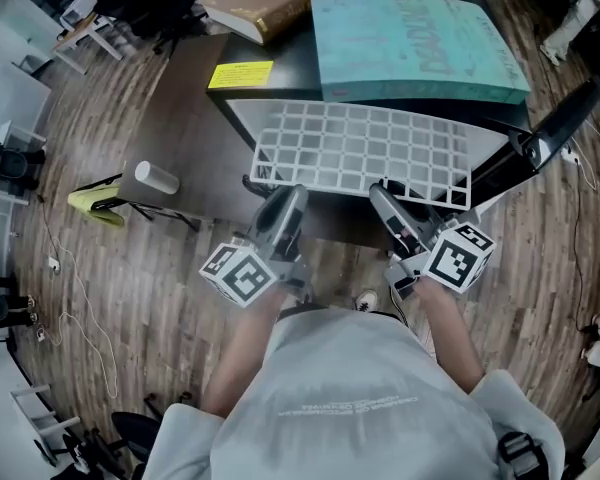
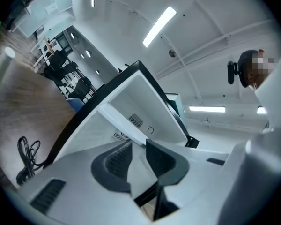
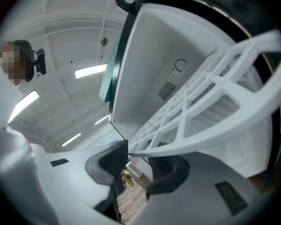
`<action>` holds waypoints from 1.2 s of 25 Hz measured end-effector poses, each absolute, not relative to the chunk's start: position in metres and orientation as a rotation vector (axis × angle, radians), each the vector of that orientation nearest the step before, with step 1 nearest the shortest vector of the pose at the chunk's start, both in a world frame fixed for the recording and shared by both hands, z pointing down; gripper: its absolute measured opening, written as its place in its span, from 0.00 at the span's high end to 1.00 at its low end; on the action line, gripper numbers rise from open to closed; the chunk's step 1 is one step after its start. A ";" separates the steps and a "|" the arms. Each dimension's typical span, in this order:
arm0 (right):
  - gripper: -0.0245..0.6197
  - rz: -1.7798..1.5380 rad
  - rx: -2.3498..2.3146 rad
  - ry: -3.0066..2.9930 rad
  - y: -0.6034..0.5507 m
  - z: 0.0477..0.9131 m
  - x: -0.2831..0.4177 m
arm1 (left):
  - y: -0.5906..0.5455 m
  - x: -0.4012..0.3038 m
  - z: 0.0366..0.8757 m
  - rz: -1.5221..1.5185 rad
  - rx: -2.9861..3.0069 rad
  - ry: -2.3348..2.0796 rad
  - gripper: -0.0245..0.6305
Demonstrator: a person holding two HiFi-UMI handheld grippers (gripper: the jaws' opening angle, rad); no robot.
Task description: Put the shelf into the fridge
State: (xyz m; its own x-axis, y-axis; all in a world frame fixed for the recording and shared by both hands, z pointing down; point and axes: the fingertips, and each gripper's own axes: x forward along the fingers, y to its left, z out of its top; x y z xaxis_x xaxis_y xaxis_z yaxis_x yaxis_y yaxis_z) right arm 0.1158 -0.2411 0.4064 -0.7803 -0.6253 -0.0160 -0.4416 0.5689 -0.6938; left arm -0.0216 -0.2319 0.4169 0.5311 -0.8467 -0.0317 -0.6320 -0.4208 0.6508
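White plastic grid shelf [image 1: 365, 148] sat partway in the black white-lined fridge [image 1: 292, 73] at twelve o'clock. Left gripper [image 2: 136, 146] pinched its near rim; right gripper [image 3: 138, 153] held its jaws spread about it. Pushing level, both sides evenly, should avoid jamming.

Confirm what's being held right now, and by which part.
The shelf, at its front edge. The left gripper fingers clamp it near the left corner; right gripper fingers straddle the edge, apart, seemingly not pressing.

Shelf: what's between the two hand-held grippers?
Just bare front rim of the shelf, in the head view; left hand-held gripper and right hand-held gripper flank it.
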 end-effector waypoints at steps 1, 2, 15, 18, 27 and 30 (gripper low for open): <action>0.74 -0.991 -0.886 2.584 -0.238 0.408 0.114 | -0.233 -0.022 0.417 -0.478 2.196 -1.192 0.82; 0.74 -0.963 -0.890 2.622 -0.236 0.408 0.113 | -0.234 -0.022 0.417 -0.481 2.197 -1.185 0.82; 0.74 -0.976 -0.849 2.656 -0.248 0.402 0.112 | -0.246 -0.019 0.409 -0.534 2.186 -1.121 0.82; 0.74 -0.979 -0.849 2.642 -0.253 0.399 0.112 | -0.251 -0.019 0.406 -0.537 2.189 -1.114 0.82; 0.74 -0.974 -0.885 2.624 -0.262 0.399 0.113 | -0.260 -0.018 0.407 -0.518 2.196 -1.100 0.82; 0.74 -0.980 -0.903 2.610 -0.265 0.398 0.113 | -0.262 -0.018 0.406 -0.503 2.191 -1.096 0.82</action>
State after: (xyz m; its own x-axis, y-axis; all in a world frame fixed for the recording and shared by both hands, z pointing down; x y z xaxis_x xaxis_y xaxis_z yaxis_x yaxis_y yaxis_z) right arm 0.1128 -0.2645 0.3984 -0.7899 -0.6130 0.0168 -0.4725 0.5910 -0.6537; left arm -0.0176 -0.2624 0.4058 0.5808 -0.8121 -0.0560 -0.5718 -0.4559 0.6821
